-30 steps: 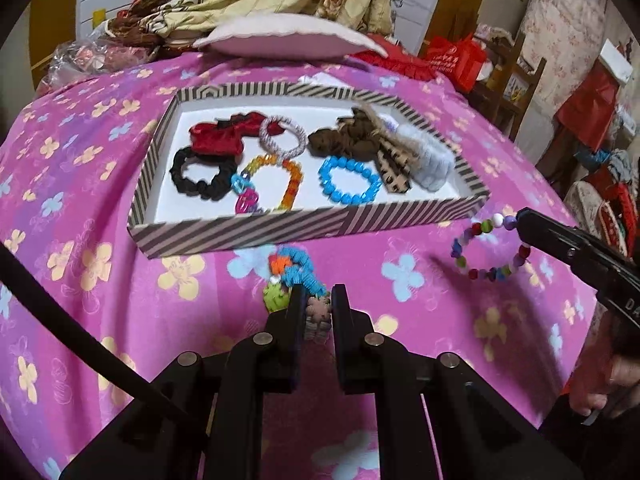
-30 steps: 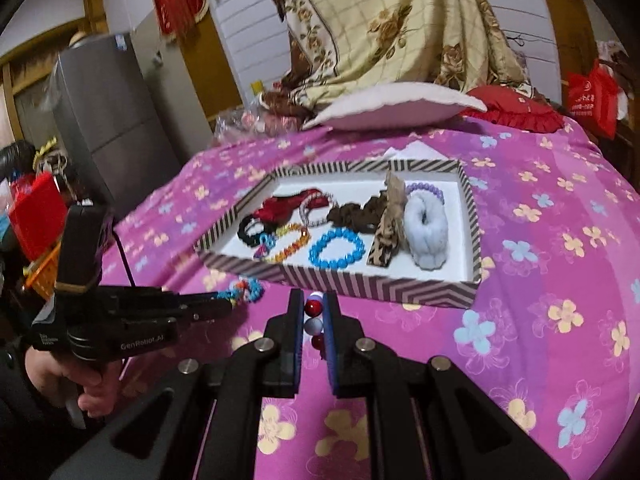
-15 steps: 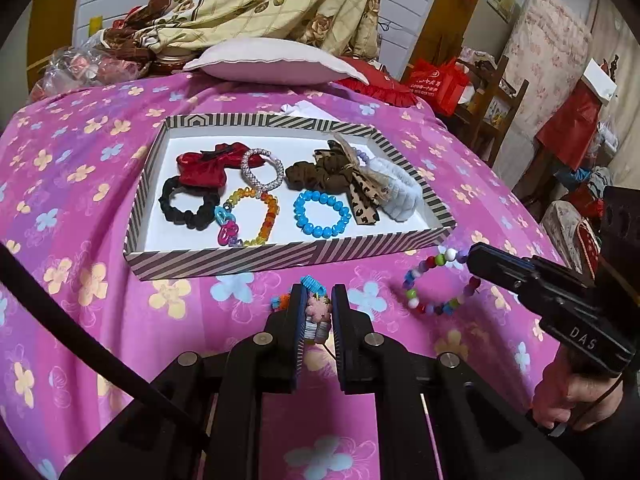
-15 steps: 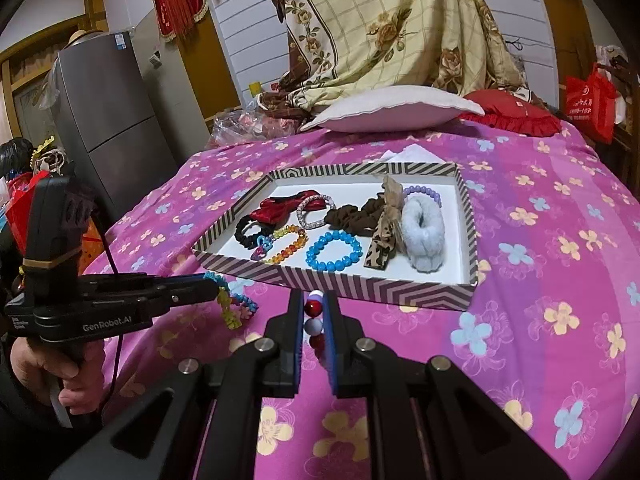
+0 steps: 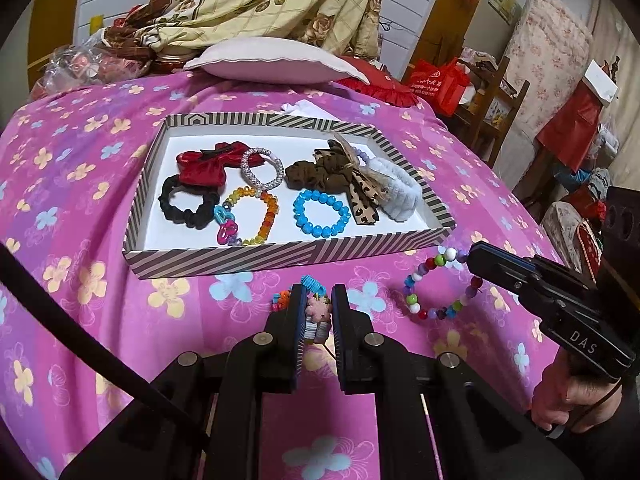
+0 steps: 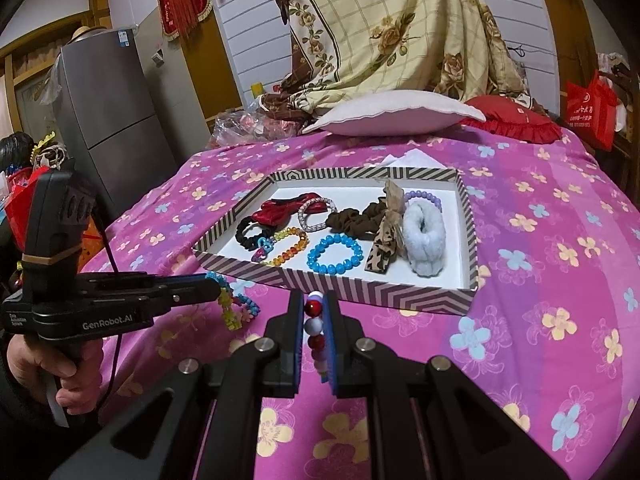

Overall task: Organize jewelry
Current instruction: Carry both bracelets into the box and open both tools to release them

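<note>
A striped tray [image 5: 256,258] [image 6: 344,288] on the pink bed holds several bracelets and scrunchies, among them a blue bead bracelet [image 5: 320,214] [image 6: 335,254]. My left gripper [image 5: 316,292] [image 6: 218,290] is shut on a colourful charm bracelet [image 5: 318,308] [image 6: 232,308], held above the bedspread in front of the tray. My right gripper [image 6: 314,300] [image 5: 470,254] is shut on a multicoloured bead bracelet [image 5: 436,288] [image 6: 314,324], held near the tray's front right corner.
The flowered pink bedspread [image 5: 80,280] surrounds the tray. A pink pillow [image 5: 276,60] and a red cushion [image 6: 516,124] lie behind it. A grey fridge [image 6: 108,128] stands to the left, and chairs and red bags [image 5: 440,84] to the right.
Both grippers have drawn back and up from the bedspread, each carrying its bracelet. The tray now looks farther away and smaller.
</note>
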The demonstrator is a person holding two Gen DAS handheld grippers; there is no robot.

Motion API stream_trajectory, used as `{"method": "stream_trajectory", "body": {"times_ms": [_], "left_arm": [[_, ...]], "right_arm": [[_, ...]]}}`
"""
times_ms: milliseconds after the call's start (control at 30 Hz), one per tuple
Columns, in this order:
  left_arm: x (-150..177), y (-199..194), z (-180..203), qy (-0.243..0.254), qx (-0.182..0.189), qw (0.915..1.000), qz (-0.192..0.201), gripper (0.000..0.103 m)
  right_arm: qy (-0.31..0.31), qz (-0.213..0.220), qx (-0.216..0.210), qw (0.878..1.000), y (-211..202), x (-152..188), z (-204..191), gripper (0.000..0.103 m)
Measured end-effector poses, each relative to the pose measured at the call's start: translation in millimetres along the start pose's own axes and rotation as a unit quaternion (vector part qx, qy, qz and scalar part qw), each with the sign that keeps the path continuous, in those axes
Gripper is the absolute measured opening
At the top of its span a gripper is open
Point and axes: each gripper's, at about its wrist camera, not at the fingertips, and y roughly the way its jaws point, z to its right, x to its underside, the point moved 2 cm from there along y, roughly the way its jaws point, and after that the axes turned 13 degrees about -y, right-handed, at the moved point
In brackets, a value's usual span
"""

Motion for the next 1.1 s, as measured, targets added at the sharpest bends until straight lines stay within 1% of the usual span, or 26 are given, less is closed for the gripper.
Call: {"method": "stream_trajectory", "body": {"times_ms": [333, 433, 533, 700, 767, 900, 1000, 1067, 1100], "left_arm": [[-3, -4, 0, -0.006, 0.004, 0.9999, 0.008, 0.001], [-6, -8, 0, -0.011, 0.009, 0.9998, 0.015, 0.001], [-13, -16, 1, -0.016, 0.024, 0.9992, 0.026, 0.001], [-33, -28, 1, -0.025, 0.042, 0.9972, 0.057, 0.001], [-42, -31, 0, -0.032, 0.048, 0.9960, 0.068, 0.001], [-65, -26, -2, -0.039, 0.051, 0.9939, 0.089, 0.001], [-80, -14, -6, -0.046, 0.046, 0.9933, 0.095, 0.001], [-90, -5, -9, -0.050, 0.040, 0.9930, 0.099, 0.001], [-96, 1, -12, -0.056, 0.038, 0.9927, 0.100, 0.001]], "right_arm": [[0.000, 0.008, 0.003, 1.000, -4, -2, 0, 0.009], [0.003, 0.025, 0.003, 1.000, -11, -5, 2, 0.009], [0.007, 0.047, 0.002, 0.999, -19, -11, 3, 0.009], [0.016, 0.081, 0.002, 0.997, -28, -30, 8, 0.009], [0.022, 0.089, -0.008, 0.996, -27, -38, 10, 0.009], [0.018, 0.094, -0.003, 0.995, -19, -56, 11, 0.009], [0.021, 0.094, -0.002, 0.995, -9, -72, 15, 0.009], [0.026, 0.090, 0.000, 0.996, 2, -81, 21, 0.009], [0.029, 0.081, 0.006, 0.996, 10, -87, 24, 0.009]]}}
